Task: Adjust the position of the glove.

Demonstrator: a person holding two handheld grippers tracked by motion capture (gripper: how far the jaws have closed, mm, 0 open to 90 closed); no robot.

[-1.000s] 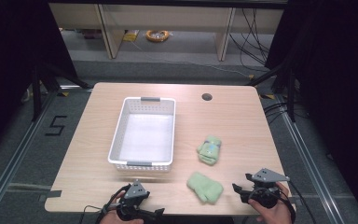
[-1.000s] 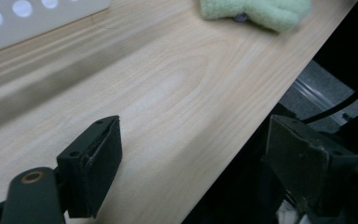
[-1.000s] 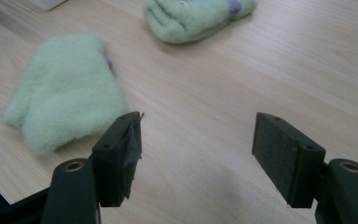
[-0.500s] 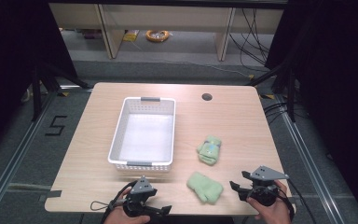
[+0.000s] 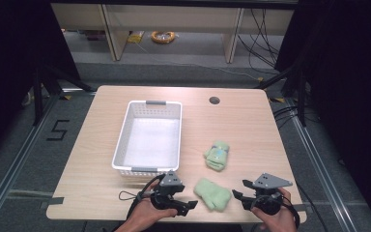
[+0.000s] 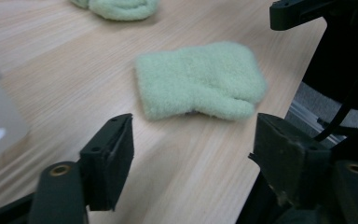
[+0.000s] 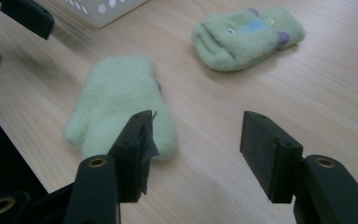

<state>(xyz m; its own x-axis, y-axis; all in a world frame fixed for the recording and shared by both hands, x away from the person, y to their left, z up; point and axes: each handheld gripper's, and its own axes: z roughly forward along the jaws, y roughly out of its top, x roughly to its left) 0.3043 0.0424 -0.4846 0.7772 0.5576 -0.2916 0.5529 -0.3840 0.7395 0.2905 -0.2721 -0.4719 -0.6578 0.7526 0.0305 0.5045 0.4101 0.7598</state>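
With both grippers' jaws apart, empty and just closing, the left gripper [image 5: 187,207] should probably pinch the near mitten [image 5: 213,193] at its cuff while the right gripper [image 5: 239,195] waits.

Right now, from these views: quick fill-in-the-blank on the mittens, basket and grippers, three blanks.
1. The white basket holds ____ mittens.
2. The plain green mitten lies between the left gripper and the ____ gripper.
3. The patterned mitten lies on the ____, beside the basket.

Missing words: no; right; table
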